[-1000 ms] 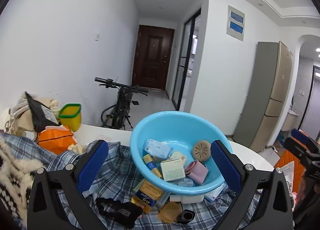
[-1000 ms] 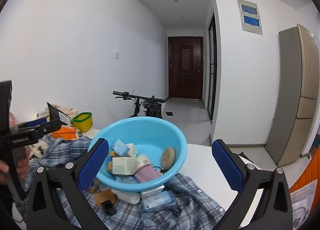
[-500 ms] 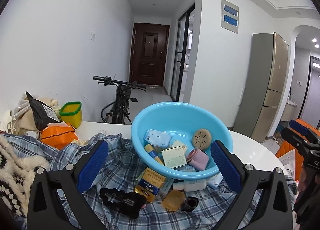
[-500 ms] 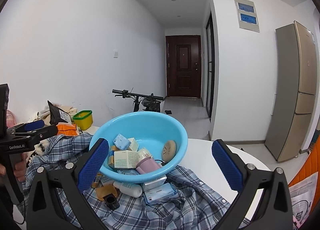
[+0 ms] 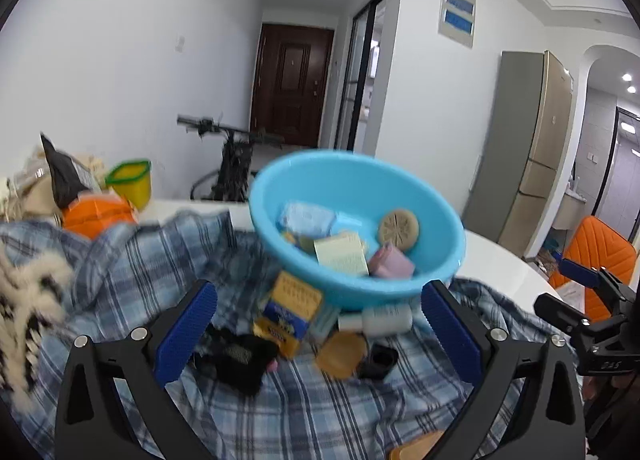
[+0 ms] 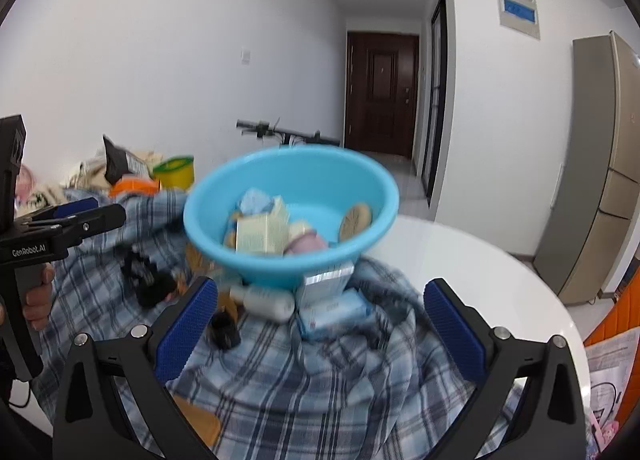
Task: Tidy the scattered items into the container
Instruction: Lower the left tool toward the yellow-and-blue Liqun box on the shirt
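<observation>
A light blue basin (image 5: 360, 196) (image 6: 296, 172) sits tilted on a plaid cloth (image 5: 280, 412) (image 6: 320, 380) and holds several boxes, a pink piece and a round tan disc (image 5: 399, 225). Loose beside its near side lie a yellow-and-blue box (image 5: 286, 314), a white bottle (image 5: 378, 319) (image 6: 264, 302), an orange lid (image 5: 340, 348), a black item (image 5: 240, 356) (image 6: 150, 280) and a blue packet (image 6: 336, 312). My left gripper (image 5: 320, 332) is open, empty, just short of these. My right gripper (image 6: 320, 320) is open and empty too.
The white round table (image 6: 460, 272) shows bare at the right. At the back left stand a yellow-green cup (image 5: 130, 182), an orange bag (image 5: 98, 214) and a pile of fabric. A bicycle (image 5: 236, 156), a fridge (image 5: 532, 148) and an orange chair (image 5: 596, 252) lie beyond.
Both grippers have moved down and closer to the loose items under the basin; the views are blurred by motion. Neither has taken hold of anything.
</observation>
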Motion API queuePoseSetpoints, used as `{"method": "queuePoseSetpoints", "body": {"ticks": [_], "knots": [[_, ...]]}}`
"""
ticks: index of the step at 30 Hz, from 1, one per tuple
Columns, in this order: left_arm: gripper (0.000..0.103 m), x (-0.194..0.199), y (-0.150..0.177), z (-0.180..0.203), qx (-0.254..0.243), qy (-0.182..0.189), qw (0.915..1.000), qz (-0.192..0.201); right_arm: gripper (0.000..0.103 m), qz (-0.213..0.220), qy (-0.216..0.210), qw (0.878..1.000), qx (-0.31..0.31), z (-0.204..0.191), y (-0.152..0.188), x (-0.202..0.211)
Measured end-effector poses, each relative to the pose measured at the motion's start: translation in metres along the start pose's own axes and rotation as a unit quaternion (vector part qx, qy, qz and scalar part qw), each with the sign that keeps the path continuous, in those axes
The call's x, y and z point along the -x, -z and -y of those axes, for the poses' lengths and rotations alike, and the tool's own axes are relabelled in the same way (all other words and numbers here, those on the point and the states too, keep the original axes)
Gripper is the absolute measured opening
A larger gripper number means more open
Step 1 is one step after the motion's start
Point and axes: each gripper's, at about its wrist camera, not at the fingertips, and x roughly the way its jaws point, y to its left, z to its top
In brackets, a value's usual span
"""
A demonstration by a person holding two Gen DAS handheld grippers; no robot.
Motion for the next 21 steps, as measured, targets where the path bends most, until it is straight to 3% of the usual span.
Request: {"method": "queuePoseSetpoints", "body": {"ticks": [10,21], "knots": [[0.103,-0.021,0.041,-0.004,0.014,0.011,0.9973,-0.072,0.103,-0.052,-0.001,0.999,-0.010,-0.005,0.038,-0.018],[0.103,-0.027,0.048,-0.011,0.015,0.002,0.9956,-0.093,0.103,-0.073,-0.009,0.996,-0.053,0.010,0.044,-0.024]]}}
